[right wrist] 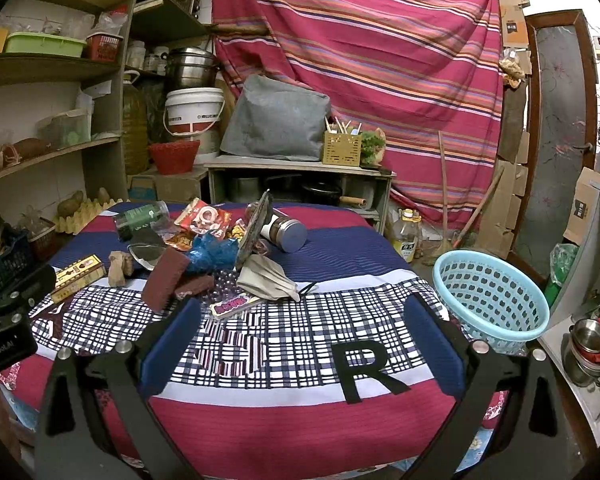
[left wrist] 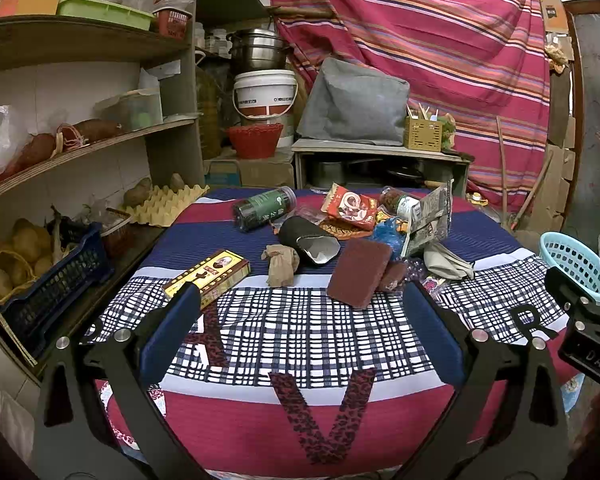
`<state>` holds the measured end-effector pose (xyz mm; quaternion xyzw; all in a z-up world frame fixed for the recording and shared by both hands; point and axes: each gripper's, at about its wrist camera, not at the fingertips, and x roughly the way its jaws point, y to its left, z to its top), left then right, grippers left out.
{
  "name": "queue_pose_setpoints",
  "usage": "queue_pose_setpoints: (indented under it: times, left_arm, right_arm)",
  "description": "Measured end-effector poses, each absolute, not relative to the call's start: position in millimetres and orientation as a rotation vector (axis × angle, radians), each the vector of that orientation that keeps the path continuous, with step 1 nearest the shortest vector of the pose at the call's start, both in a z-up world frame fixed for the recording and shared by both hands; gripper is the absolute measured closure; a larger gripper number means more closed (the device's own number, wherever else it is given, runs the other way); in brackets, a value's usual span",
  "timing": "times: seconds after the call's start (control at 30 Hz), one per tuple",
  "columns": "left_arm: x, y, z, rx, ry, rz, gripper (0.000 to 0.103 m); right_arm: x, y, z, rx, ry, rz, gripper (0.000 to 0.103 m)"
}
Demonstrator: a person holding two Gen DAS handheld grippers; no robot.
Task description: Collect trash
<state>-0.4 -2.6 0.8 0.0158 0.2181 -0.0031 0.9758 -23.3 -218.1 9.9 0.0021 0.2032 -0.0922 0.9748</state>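
Observation:
Trash lies heaped on the far half of a cloth-covered table: a green-labelled jar on its side, a red snack packet, a dark red scouring pad, a yellow box, a crumpled beige wad, a grey mask and a blue plastic scrap. A light blue basket stands at the table's right edge. My left gripper is open over the near checked cloth, holding nothing. Just left of the basket, my right gripper is open too and holds nothing.
Wooden shelves with potatoes, an egg tray and a dark blue crate run along the left. Behind the table are a low bench, a white bucket and a striped red curtain. A counter with metal bowls is at the right.

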Motion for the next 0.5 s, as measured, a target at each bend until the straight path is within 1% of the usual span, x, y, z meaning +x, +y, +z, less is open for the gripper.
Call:
queue_pose_setpoints:
  times: [0.5]
  left_arm:
    - [-0.4,-2.5,0.7,0.032,0.440,-0.007,0.005]
  right_arm:
    - [-23.8,-219.7,9.6,0.001,0.407,-0.189,0.004]
